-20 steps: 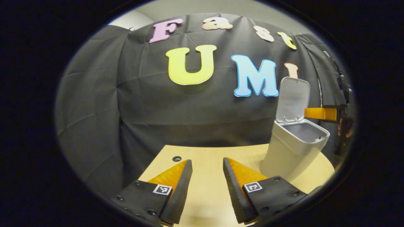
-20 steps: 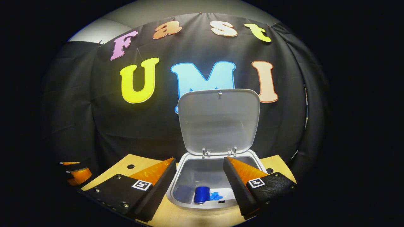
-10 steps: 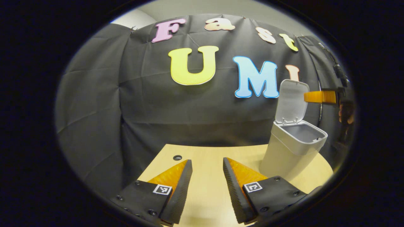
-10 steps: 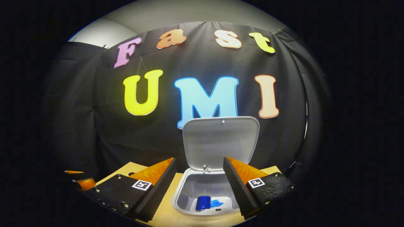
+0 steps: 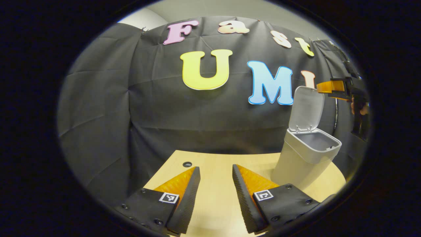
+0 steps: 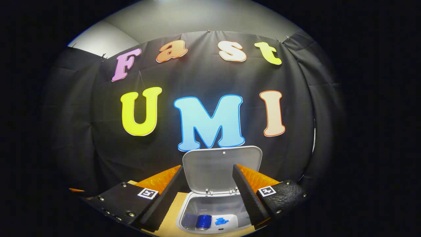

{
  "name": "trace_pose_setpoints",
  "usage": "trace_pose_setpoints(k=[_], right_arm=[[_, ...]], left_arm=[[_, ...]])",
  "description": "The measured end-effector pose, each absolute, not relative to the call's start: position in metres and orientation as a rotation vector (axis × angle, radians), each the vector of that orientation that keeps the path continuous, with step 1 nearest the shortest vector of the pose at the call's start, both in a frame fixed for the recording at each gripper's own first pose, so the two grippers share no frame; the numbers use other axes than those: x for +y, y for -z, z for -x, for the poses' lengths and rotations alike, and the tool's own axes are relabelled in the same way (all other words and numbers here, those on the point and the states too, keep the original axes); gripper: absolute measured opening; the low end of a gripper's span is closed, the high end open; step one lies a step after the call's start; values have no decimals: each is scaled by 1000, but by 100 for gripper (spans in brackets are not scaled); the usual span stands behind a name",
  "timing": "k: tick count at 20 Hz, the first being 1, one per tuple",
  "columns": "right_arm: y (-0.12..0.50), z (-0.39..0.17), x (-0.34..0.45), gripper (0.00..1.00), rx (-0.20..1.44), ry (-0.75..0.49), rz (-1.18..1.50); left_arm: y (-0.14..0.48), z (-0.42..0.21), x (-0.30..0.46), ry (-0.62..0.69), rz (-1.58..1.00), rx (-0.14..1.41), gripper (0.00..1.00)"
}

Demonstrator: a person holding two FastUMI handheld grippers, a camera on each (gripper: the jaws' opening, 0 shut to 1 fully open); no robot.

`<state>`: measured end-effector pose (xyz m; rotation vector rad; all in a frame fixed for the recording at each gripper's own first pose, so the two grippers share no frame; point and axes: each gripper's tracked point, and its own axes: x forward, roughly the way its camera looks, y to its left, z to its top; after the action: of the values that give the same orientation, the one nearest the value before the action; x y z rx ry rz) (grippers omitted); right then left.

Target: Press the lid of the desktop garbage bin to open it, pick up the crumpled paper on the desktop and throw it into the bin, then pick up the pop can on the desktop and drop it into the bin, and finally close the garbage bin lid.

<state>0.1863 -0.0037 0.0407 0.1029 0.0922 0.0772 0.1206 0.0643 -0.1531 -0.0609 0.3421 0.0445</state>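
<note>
Here we are with the garbage bin (image 6: 210, 214) wide open, its lid (image 6: 222, 168) standing upright on the hinges at the far rim. The right hand-held gripper (image 6: 207, 174) hangs high above the bin, fingers spread apart and holding nothing; looking down between them, you see straight into the bin. At the bottom lies the pop can (image 6: 204, 222), blue, on its side, and just to the right of it the crumpled paper (image 6: 221, 221), also blue. Both are inside, close together, whether touching I cannot tell.

Over in the left gripper view, the left hand-held gripper (image 5: 215, 171) sits low over the pale wooden surface (image 5: 213, 194), its fingers parted with a moderate gap and nothing between them. The bin (image 5: 304, 158) stands ahead and off to the right of this gripper, resting on the surface near its curved edge, lid (image 5: 306, 107) tilted up and back. A small round hole (image 5: 187, 164) shows in the surface ahead, slightly to the left of the fingers.

High on the far right of that view, the other gripper (image 5: 329, 87) reaches in level with the top edge of the lid, with a hand (image 5: 358, 107) gripping it behind. Whether it touches the lid I cannot tell
</note>
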Motion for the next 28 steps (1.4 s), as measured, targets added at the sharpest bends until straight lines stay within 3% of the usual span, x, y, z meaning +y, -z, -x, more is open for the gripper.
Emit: trace_pose_setpoints(k=[13,23,24,26,27,28], right_arm=[[-73,-220,-18,95,28,-46,-75],[-54,-261,-20,95,65,-30,-47],[-49,-265,-20,95,76,-29,-42],[-42,-268,-18,95,93,-34,-41],[-44,-270,-18,95,86,-29,-44],[-41,-271,-19,95,91,-31,-47]], left_arm=[[149,-103,79,-83,66,336,68],[155,-101,98,-116,65,340,69],[155,-101,100,-119,64,341,81],[157,-103,100,-121,64,344,81],[157,-103,100,-122,65,344,68],[158,-104,101,-122,67,344,68]])
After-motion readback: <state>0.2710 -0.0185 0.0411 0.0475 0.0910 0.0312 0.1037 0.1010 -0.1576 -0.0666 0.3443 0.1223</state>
